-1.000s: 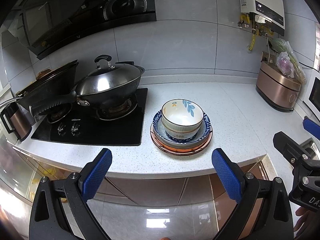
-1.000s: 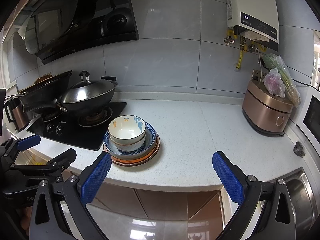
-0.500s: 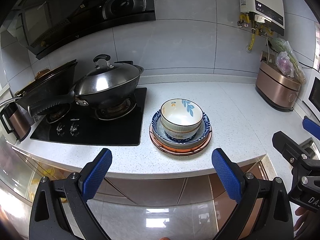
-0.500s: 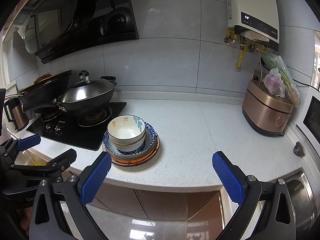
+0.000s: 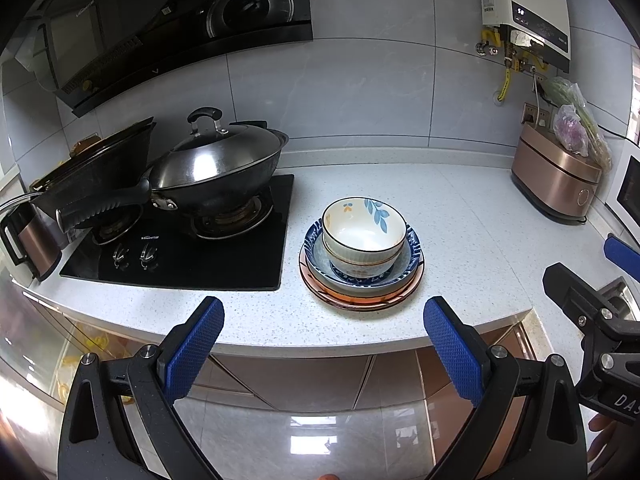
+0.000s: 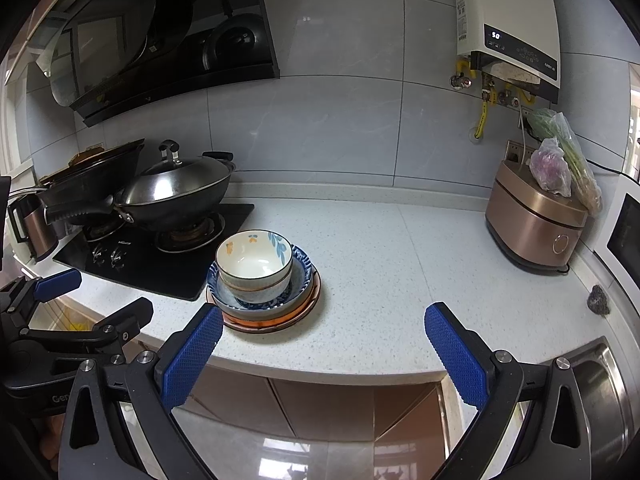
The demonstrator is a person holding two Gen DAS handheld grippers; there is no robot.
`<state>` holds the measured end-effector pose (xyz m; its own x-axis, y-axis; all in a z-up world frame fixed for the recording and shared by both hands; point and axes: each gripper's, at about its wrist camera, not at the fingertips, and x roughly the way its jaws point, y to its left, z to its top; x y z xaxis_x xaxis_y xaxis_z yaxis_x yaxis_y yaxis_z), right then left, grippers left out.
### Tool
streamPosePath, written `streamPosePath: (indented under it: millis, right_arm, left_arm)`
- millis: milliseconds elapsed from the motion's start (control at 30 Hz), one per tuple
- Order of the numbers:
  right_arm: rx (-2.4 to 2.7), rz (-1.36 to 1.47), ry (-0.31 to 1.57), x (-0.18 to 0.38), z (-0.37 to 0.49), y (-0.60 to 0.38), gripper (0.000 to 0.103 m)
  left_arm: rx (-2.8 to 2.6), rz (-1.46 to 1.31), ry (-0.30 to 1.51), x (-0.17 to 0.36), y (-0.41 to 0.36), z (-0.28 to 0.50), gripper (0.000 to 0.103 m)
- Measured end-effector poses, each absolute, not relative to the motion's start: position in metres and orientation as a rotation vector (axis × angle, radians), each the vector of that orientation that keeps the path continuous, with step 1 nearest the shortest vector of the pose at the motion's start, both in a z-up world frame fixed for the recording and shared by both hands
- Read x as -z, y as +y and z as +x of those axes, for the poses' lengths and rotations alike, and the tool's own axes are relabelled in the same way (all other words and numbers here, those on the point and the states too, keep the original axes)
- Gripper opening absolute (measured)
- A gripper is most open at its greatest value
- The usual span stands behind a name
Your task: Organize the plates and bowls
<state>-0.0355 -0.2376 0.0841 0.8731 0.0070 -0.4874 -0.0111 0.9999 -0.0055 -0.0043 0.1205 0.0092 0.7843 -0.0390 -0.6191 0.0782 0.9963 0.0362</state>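
From your left wrist view, the left gripper (image 5: 322,314) hangs off the counter edge with its blue pads spread wide and nothing between them, and the stack sits on the white countertop (image 5: 460,216) just right of the gas hob (image 5: 224,256). Count it: two nested floral bowls (image 5: 363,236), one blue patterned plate (image 5: 412,258) under them, and what looks like one copper-coloured plate (image 5: 360,300) at the bottom (it may be more than one; the rims are too close to tell). These are likely glazed ceramic: stiff, slick, chippable and heavy as a pile, so take one bowl by its rim wall. From your right wrist view, the right gripper (image 6: 322,320) is likewise spread and empty, short of the counter, with the bowls (image 6: 254,260) ahead and left of it.
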Motion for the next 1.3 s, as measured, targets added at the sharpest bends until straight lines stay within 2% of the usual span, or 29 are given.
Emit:
streamPosePath:
  millis: [1300]
  right_arm:
    - [0.012, 0.011, 0.512, -0.086, -0.08, -0.233, 0.103]
  left_arm:
    - [0.024, 0.063, 0.618, -0.022, 0.142, -0.046, 0.098]
